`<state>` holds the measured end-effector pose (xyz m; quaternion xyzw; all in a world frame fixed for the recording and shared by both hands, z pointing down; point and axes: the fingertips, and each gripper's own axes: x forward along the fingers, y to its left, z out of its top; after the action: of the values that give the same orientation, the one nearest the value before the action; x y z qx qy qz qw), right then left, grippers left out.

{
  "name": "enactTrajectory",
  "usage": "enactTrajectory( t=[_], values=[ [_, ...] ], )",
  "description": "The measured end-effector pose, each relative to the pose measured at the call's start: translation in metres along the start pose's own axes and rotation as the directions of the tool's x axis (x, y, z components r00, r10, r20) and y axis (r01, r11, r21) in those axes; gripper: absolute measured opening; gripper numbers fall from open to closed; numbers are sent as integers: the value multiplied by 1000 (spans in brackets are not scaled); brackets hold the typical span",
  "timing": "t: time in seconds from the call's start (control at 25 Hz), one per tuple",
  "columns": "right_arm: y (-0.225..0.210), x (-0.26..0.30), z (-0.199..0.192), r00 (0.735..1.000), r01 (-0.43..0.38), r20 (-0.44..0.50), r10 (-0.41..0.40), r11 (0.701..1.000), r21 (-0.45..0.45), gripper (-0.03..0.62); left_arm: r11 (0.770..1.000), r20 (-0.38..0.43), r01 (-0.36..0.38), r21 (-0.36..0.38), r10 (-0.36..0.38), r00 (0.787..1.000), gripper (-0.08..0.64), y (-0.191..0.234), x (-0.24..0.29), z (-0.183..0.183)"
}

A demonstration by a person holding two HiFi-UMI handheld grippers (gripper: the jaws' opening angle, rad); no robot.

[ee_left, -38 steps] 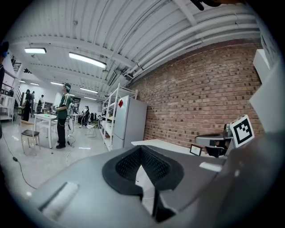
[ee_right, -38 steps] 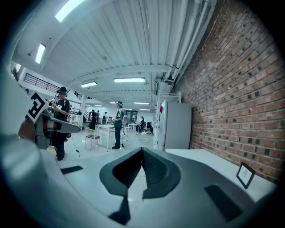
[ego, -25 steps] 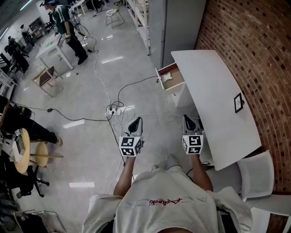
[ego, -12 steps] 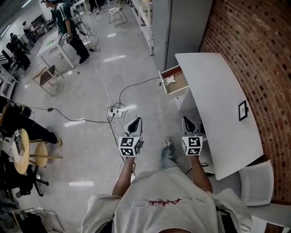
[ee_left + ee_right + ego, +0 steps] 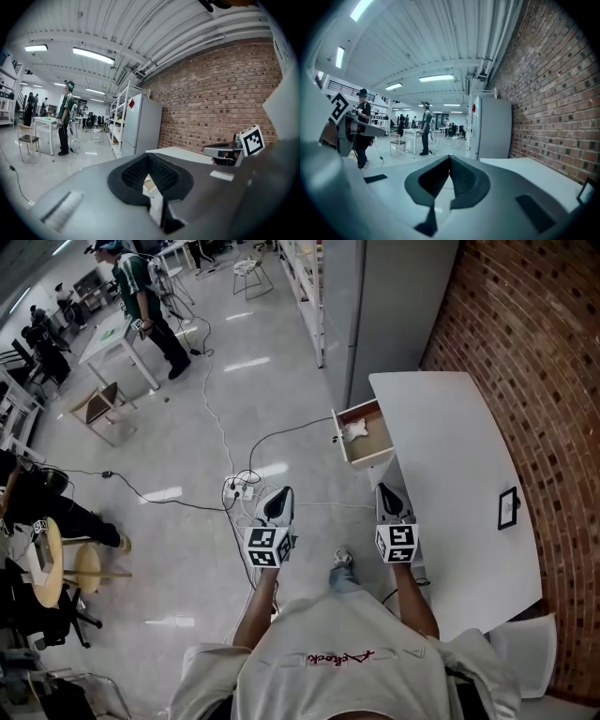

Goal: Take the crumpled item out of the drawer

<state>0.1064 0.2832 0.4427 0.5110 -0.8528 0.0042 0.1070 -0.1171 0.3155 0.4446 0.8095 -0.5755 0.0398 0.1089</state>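
Progress so far: pretty much zero, as far as we can tell. The drawer point(image 5: 377, 439) is already pulled open, sticking out of the left edge of the white worktop point(image 5: 450, 484) a bit right of centre in the head view. The crumpled item point(image 5: 354, 430) sits inside it, a small white wad lying on the brown bottom toward the upper end. We can't see anything else in the drawer, and the rest of its floor looks bare.

Both tools are well apart from it, down in the lower middle of the frame. The left gripper point(image 5: 278, 498) has its fingers point(image 5: 136, 173) pressed together with nothing between them. Same deal for the right gripper point(image 5: 388, 495): fingers point(image 5: 433, 178) fully closed and empty, pointing out over the floor and not at the drawer.

So what's left is the whole job, we reckon: walk up, spread one pair of fingers, reach down into the drawer, pinch the wad and lift it clear. The right one is nearer, so that'd be our pick. The worktop carries only a small dark frame point(image 5: 509, 508) near its right edge.
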Motion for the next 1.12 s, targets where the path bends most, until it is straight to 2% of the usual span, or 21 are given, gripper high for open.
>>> enactTrajectory(
  t=[0.2, 0.64, 0.84, 1.12],
  values=[
    [-36, 49, 12, 1000, -22, 2, 22, 1000, -4, 12, 999, 6, -32, -14, 33, 999, 9, 14, 54, 19],
    [-102, 127, 17, 999, -54, 5, 54, 999, -7, 12, 998, 1, -69, -12, 69, 998, 9, 22, 149, 32],
    [-123, 149, 19, 998, -56, 16, 56, 998, -26, 12, 997, 4, -77, -19, 77, 997, 9, 21, 177, 36],
    [-132, 169, 10, 995, -101, -8, 101, 995, -15, 12, 995, -19, -97, -18, 97, 995, 9, 24, 197, 27]
  ],
)
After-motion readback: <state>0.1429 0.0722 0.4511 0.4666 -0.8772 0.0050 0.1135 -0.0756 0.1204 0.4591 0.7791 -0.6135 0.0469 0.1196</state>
